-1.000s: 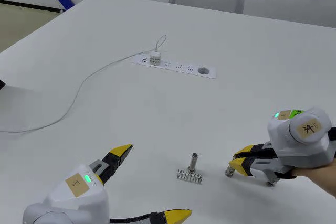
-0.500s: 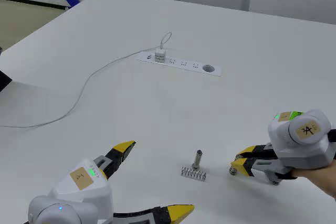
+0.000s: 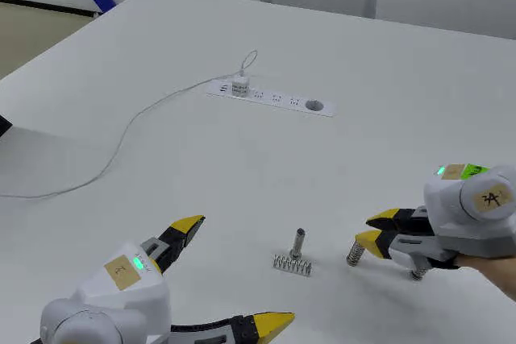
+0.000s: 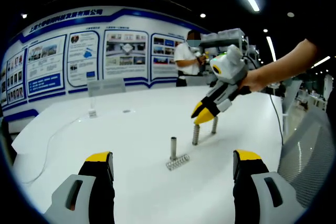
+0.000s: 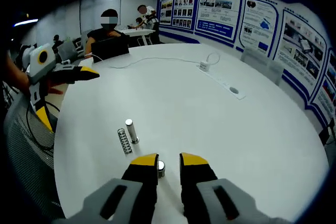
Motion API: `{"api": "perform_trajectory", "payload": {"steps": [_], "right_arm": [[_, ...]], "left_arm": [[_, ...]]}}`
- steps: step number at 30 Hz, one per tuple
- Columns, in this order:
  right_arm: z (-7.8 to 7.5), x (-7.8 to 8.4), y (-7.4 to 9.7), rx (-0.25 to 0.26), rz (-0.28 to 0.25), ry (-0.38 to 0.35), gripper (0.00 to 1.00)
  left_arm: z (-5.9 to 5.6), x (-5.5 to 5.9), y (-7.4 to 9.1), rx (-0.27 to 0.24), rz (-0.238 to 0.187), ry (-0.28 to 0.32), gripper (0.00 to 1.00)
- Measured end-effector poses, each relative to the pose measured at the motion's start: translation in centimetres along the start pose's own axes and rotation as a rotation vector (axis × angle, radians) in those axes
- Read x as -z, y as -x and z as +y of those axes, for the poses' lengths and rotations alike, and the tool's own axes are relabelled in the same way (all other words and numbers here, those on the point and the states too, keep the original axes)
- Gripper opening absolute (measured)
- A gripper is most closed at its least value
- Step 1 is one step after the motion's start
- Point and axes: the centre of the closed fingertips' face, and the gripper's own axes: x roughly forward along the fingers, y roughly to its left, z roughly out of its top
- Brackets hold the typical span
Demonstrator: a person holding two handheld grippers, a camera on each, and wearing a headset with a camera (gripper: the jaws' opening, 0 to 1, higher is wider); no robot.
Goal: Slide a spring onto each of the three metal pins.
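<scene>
One pin stands upright on the table with a spring already coiled round its shaft, so at least one of the three looks finished. The right tool is right at this pin. In the right gripper view the pin's head sits in the narrow gap between the yellow tips, and the jaws stand a little apart rather than pinching it.

A second pin stands bare just to the left, with a loose spring lying on its side at its foot, touching or nearly so. That one is clearly left to do.

The third pin stands beneath the right tool's body. It is too small and too shadowed to tell whether it carries a spring.

The left tool hangs near the table's near edge, jaws spread wide and holding nothing, aimed towards the bare pin and its spring.

By my reckoning the job is one-third to two-thirds done, and the loose spring is the next piece.
</scene>
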Motion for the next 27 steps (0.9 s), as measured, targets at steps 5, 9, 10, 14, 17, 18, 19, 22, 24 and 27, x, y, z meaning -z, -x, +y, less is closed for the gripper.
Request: {"api": "perform_trajectory", "payload": {"steps": [5,9,10,14,17,18,19,22,24,27], "right_arm": [[1.4,-1.7,1.0,-0.057,-0.074,-0.027,0.16],[2.5,-1.3,0.7,-0.075,-0.058,-0.014,0.16],[2.7,-1.2,0.6,-0.079,-0.055,-0.012,0.16],[4.2,-0.5,-0.3,-0.102,-0.034,-0.005,0.17],[5.3,0.0,-1.1,-0.126,-0.014,0.009,0.17],[5.7,0.1,-1.4,-0.132,-0.009,0.016,0.17],[6.0,0.2,-1.7,-0.141,-0.003,0.025,0.17],[6.7,0.5,-2.4,-0.16,0.02,0.055,0.17],[7.1,0.6,-2.9,-0.17,0.027,0.062,0.18],[7.5,0.5,-3.5,-0.189,0.027,0.069,0.18]], "left_arm": [[-0.3,0.0,-0.1,0.011,0.002,-0.006,0.96],[-0.4,0.0,-0.1,0.016,0.002,-0.007,0.96],[-0.4,0.0,-0.1,0.016,0.002,-0.007,0.96],[-0.4,0.0,-0.1,0.015,0.002,-0.006,0.96],[-0.4,0.0,-0.1,0.015,0.003,-0.004,0.96],[-0.4,0.0,-0.1,0.016,0.003,-0.002,0.96],[-0.4,0.0,-0.1,0.016,0.003,-0.001,0.96],[-0.3,0.0,-0.1,0.014,0.006,0.002,0.96],[-0.2,0.1,-0.1,0.013,0.008,0.007,0.96],[-0.1,0.2,-0.1,0.009,0.013,0.006,0.96]]}}
